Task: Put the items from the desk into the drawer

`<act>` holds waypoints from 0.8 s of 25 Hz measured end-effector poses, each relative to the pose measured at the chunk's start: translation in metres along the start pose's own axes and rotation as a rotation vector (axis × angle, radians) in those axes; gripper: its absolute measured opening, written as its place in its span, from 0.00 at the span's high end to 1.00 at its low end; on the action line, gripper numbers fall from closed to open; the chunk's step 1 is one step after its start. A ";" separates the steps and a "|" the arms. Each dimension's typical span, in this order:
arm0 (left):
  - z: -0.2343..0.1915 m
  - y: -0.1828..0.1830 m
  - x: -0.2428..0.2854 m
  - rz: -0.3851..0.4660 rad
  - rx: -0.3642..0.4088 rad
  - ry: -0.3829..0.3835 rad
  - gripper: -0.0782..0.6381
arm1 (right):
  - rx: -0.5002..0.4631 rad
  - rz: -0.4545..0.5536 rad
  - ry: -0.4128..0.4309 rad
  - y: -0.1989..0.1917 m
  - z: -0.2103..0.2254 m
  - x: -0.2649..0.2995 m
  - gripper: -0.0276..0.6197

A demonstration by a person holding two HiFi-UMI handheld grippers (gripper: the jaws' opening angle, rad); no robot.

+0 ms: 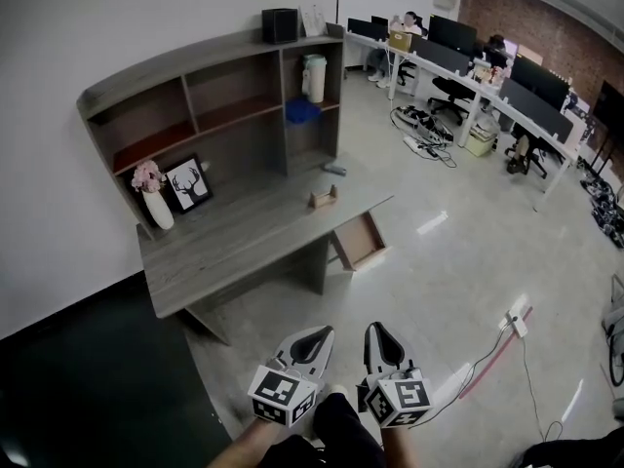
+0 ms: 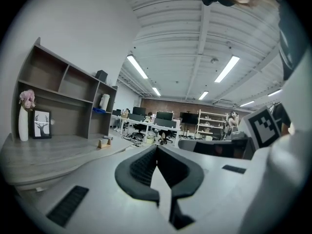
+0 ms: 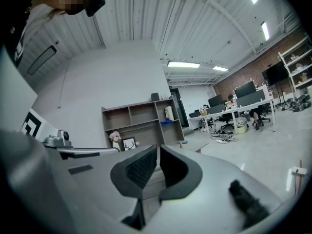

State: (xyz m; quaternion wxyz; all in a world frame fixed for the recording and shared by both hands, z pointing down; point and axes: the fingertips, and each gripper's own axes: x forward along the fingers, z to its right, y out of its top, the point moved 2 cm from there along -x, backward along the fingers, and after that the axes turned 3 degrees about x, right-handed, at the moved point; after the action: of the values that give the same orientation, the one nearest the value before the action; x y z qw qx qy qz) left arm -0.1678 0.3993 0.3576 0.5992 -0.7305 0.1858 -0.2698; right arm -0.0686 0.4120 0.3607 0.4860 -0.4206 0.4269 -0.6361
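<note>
A grey desk (image 1: 224,252) with a shelf unit stands against the wall, well ahead of me. On its top sit a small wooden holder (image 1: 323,198), a small grey object (image 1: 334,169), a white vase of pink flowers (image 1: 154,198) and a framed deer picture (image 1: 187,183). Under the desk's right end a drawer (image 1: 361,242) is pulled open. My left gripper (image 1: 314,337) and right gripper (image 1: 378,331) are side by side low over the floor, both shut and holding nothing, short of the desk. The left gripper (image 2: 157,147) points toward the wooden holder (image 2: 104,143); the right gripper (image 3: 158,147) faces the shelf unit (image 3: 141,118).
The shelves hold a white jug (image 1: 314,78), a blue item (image 1: 301,111) and a black box (image 1: 280,25) on top. Office desks with monitors (image 1: 487,76) fill the back right. A power strip with cable (image 1: 517,320) lies on the floor at right; dark flooring (image 1: 88,378) at left.
</note>
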 end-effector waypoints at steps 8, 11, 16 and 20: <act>-0.010 0.003 0.042 -0.013 -0.027 -0.002 0.88 | -0.023 -0.015 0.029 0.012 0.024 0.029 0.94; -0.014 0.008 0.057 -0.009 -0.033 0.013 0.88 | -0.054 -0.026 0.050 0.017 0.031 0.043 0.94; -0.019 0.015 0.084 0.001 -0.020 0.015 0.88 | -0.050 -0.030 0.064 0.025 0.048 0.064 0.94; -0.033 0.016 0.102 0.004 -0.026 0.041 0.88 | -0.053 -0.034 0.089 0.030 0.058 0.081 0.94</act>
State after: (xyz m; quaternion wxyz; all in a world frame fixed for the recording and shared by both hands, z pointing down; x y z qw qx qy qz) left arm -0.1072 0.3091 0.3639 0.5863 -0.7322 0.2031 -0.2810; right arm -0.0202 0.3199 0.3582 0.4441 -0.4120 0.4576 -0.6509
